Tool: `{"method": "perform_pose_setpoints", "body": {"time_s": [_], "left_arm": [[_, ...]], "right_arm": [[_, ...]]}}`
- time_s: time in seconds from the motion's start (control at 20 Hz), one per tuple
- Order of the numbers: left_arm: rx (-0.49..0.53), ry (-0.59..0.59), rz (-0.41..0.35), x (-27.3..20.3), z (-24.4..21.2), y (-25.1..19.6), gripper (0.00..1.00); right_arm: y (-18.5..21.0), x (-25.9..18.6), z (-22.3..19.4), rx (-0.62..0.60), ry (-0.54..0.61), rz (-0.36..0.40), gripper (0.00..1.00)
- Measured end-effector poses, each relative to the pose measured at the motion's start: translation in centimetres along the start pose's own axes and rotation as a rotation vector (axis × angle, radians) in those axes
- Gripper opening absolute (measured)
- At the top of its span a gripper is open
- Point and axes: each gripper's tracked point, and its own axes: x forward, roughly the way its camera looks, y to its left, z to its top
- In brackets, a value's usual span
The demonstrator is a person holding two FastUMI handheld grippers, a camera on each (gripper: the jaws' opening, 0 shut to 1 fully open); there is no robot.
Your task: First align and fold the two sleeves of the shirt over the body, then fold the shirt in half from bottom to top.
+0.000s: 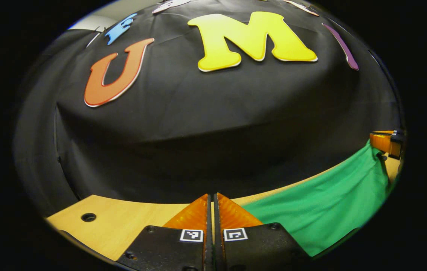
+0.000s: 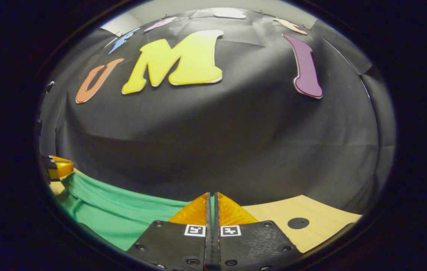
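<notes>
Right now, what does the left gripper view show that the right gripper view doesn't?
Left gripper view: an open hole in the table, and the right gripper at the far end of the cloth. Right gripper view: a dark disc on the table, and the left gripper far off. Shared: the green shirt spanning between the grippers above the wooden table, each view's own fingers closed.

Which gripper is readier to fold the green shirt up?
Probably the right gripper: the shirt shows pinched between its shut fingers. The left gripper is shut too, but the shirt just lies beside it.
</notes>
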Motion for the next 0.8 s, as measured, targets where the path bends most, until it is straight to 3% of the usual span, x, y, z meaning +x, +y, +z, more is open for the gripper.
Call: {"method": "perform_pose_setpoints", "body": {"time_s": [0.15, 0.2, 0.25, 0.3, 0.35, 0.4, 0.45, 0.65, 0.8], "left_arm": [[-0.063, 0.002, -0.023, -0.4, -0.4, 0.0, 0.06], [-0.058, 0.011, -0.015, -0.6, -0.5, 0.1, 0.11], [-0.057, 0.019, -0.009, -0.7, -0.6, 0.2, 0.17], [-0.067, 0.027, -0.012, -1.0, -0.9, 0.2, 0.35], [-0.084, 0.024, -0.015, -1.3, -0.8, 0.3, 0.46], [-0.104, 0.019, -0.021, -1.2, -1.0, 0.2, 0.73], [-0.122, 0.012, -0.021, -1.5, -0.5, 0.4, 1.00], [-0.127, 0.019, 0.008, -3.5, -0.8, 1.2, 1.00], [-0.147, 0.013, 0.035, -6.3, -1.0, 2.4, 1.00]], "right_arm": [[0.9, -0.4, 0.1, -0.007, -0.009, 0.036, 0.00], [1.3, -0.4, 0.1, -0.019, -0.016, 0.048, 0.04], [1.1, -0.6, 0.1, -0.022, -0.015, 0.050, 0.27], [0.6, -1.2, 0.2, -0.023, -0.008, 0.037, 0.49], [-0.1, -0.7, 0.0, -0.020, 0.002, 0.013, 0.72], [-0.8, -0.9, -0.1, -0.009, 0.008, -0.013, 0.95], [-1.1, -1.0, -0.1, -0.002, 0.011, -0.026, 0.96], [-1.9, -3.2, 1.8, -0.080, -0.035, -0.049, 0.96], [-2.2, -5.8, 5.6, -0.110, -0.120, -0.057, 0.96]]}}
